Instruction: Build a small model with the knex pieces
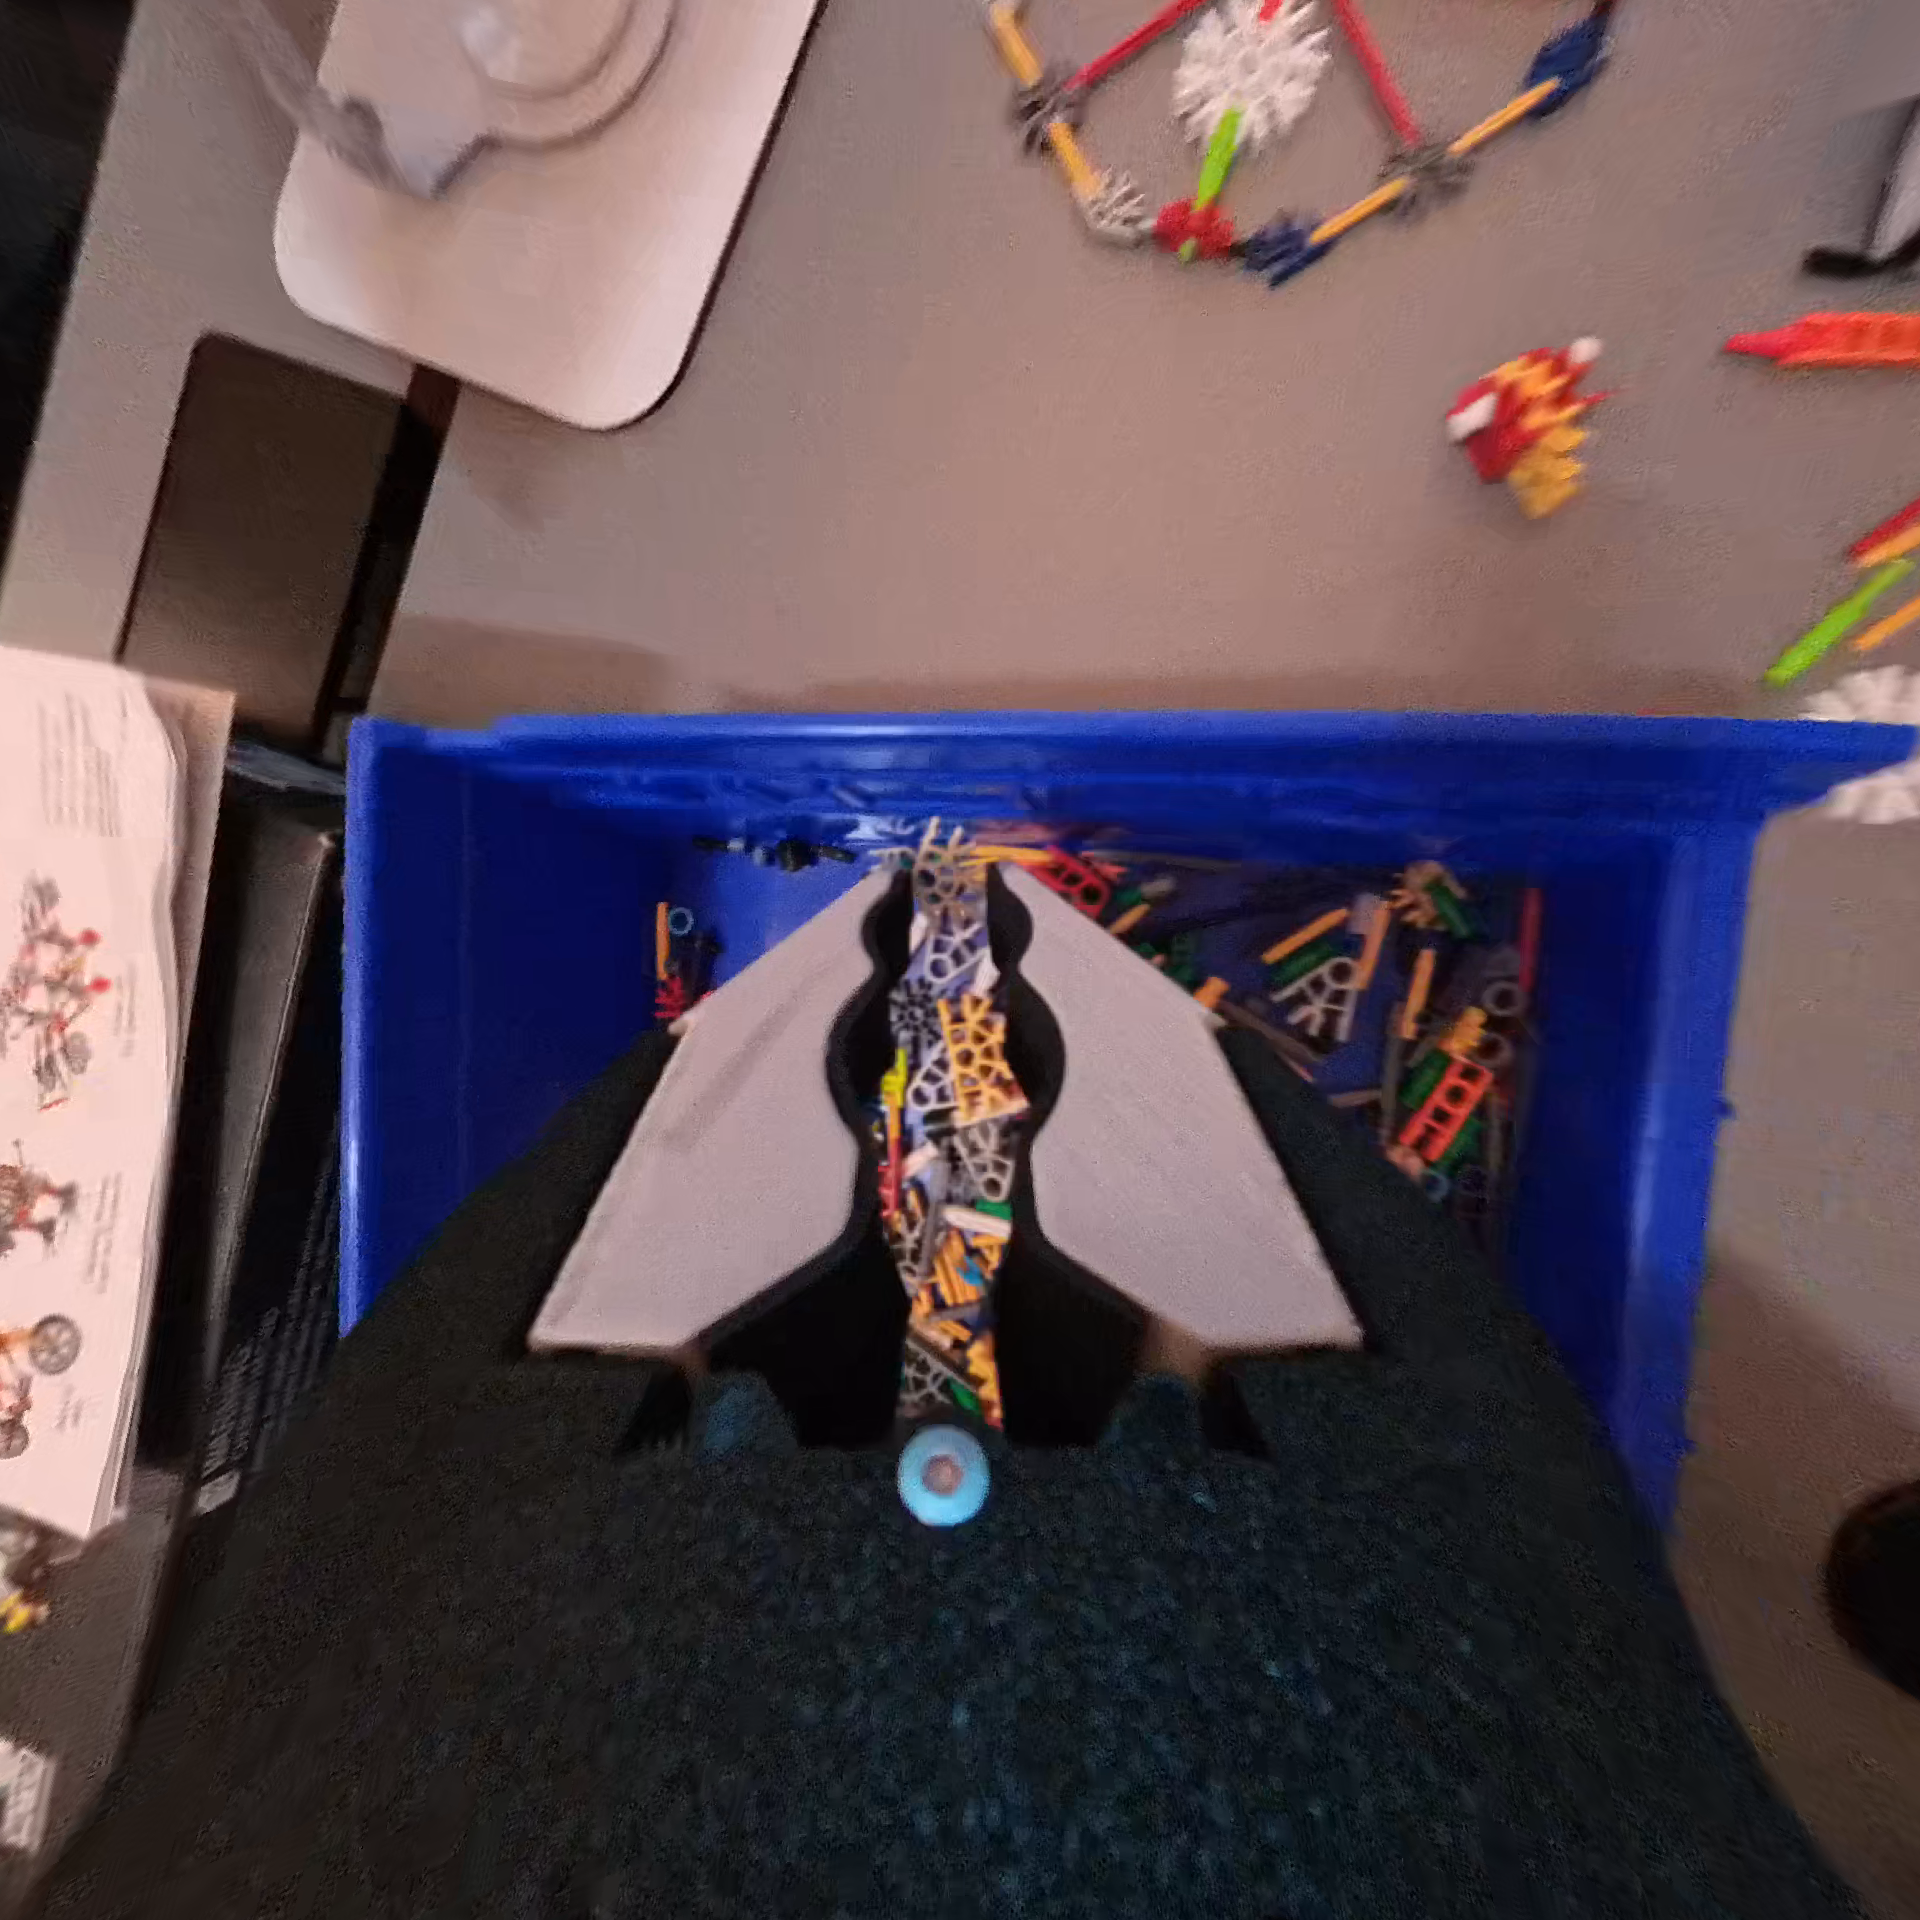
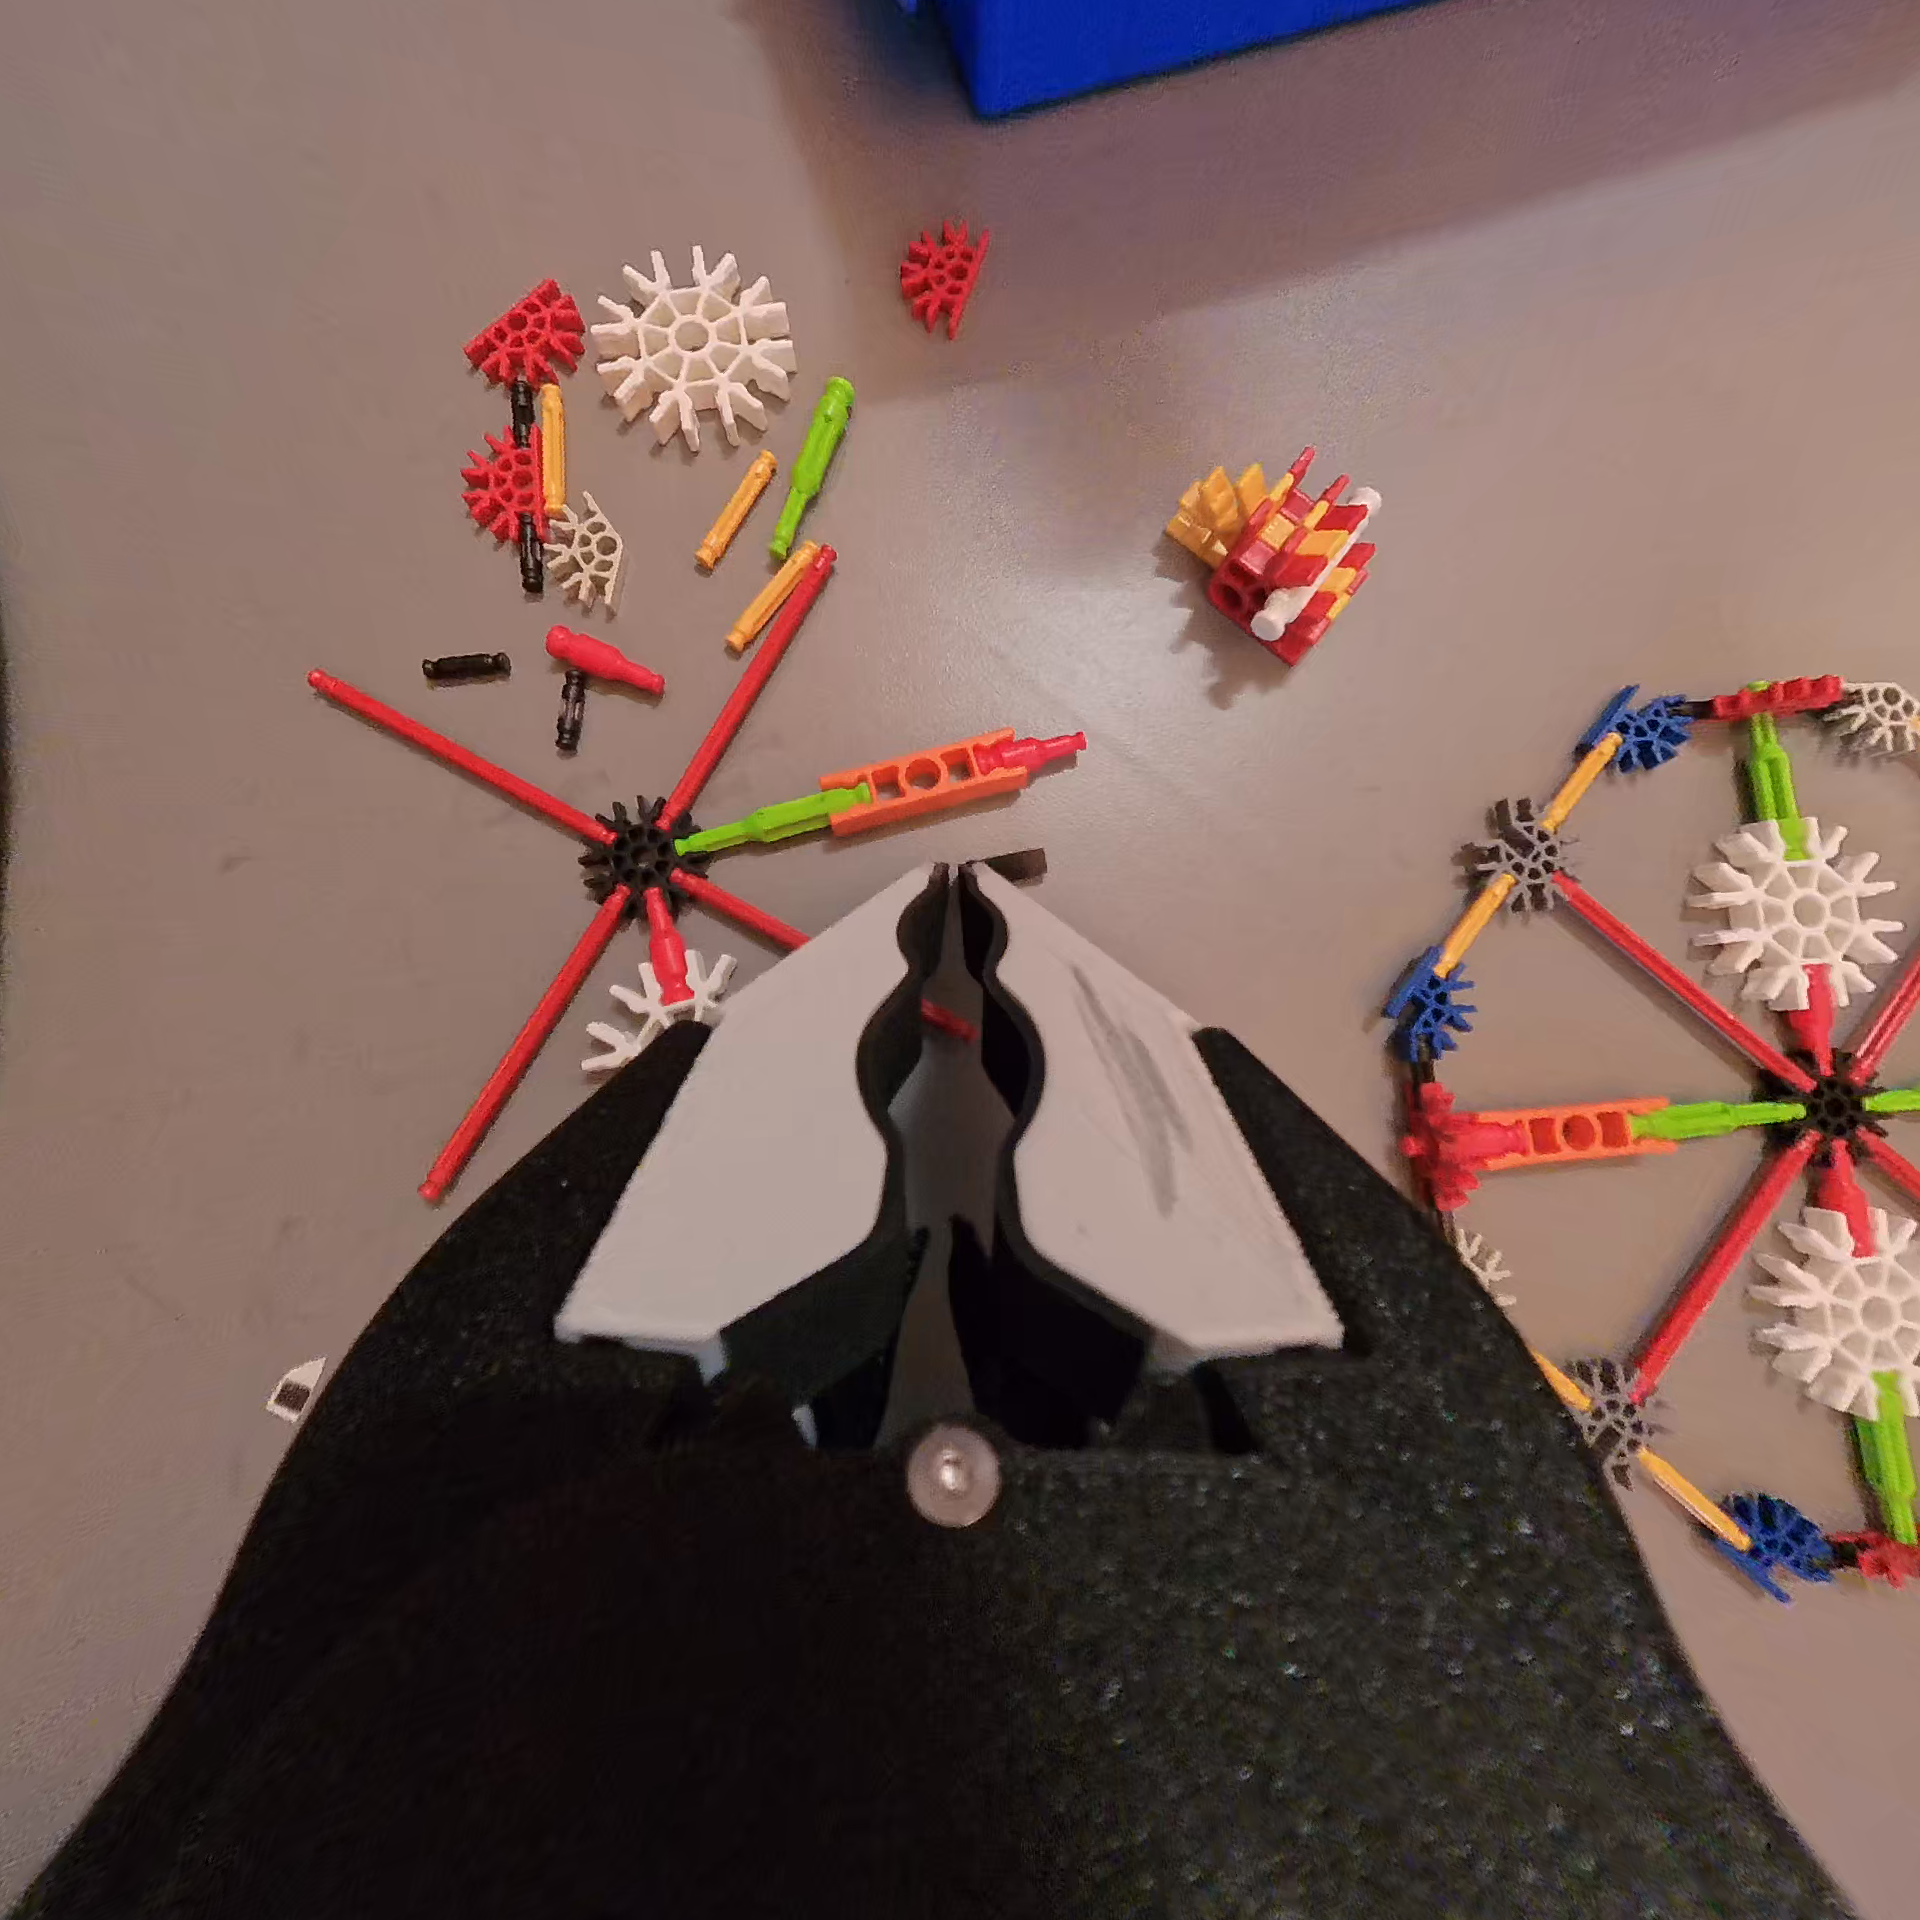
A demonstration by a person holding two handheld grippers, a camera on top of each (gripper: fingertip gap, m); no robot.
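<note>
Left wrist view: left gripper (image 1: 940, 883) over the blue bin (image 1: 1621, 1039), jaws parted by a narrow gap, nothing between them. Loose construction-toy pieces (image 1: 1382, 1018) piled in the bin bottom, showing through the gap and off to the right of the jaws; cannot tell whether the tips touch the pile. Beyond the bin's far wall, on the grey tabletop (image 1: 935, 468): partly built rod-and-connector wheel (image 1: 1278, 135) at the far edge, small red-and-yellow connector block (image 1: 1527, 426) to the right, loose rods at the right edge. White tray (image 1: 540, 260) with a clear lid-like thing at the far left corner. Printed instruction sheet (image 1: 83, 1039) left of the bin. Picture motion-blurred.

Right wrist view: right gripper (image 2: 954, 868) low over the tabletop (image 2: 1143, 312), jaws closed tip to tip, nothing gripped. Just left of the tips: black hub connector (image 2: 636, 847) with red rods (image 2: 457, 746) radiating from it; one red rod passes under the fingers. Green rod (image 2: 764, 821) joins the hub to an orange connector (image 2: 920, 779), lying just beyond the tips. Small dark piece (image 2: 1023, 860) just beside the right tip; contact unclear. Farther left: white snowflake connector (image 2: 694, 343), red connectors (image 2: 525, 332), yellow, green and black short rods. Red-and-yellow block (image 2: 1283, 561) to the right, well apart. Assembled wheel (image 2: 1766, 1091) at the right edge. Bin corner (image 2: 1091, 42) at the far edge.
</note>
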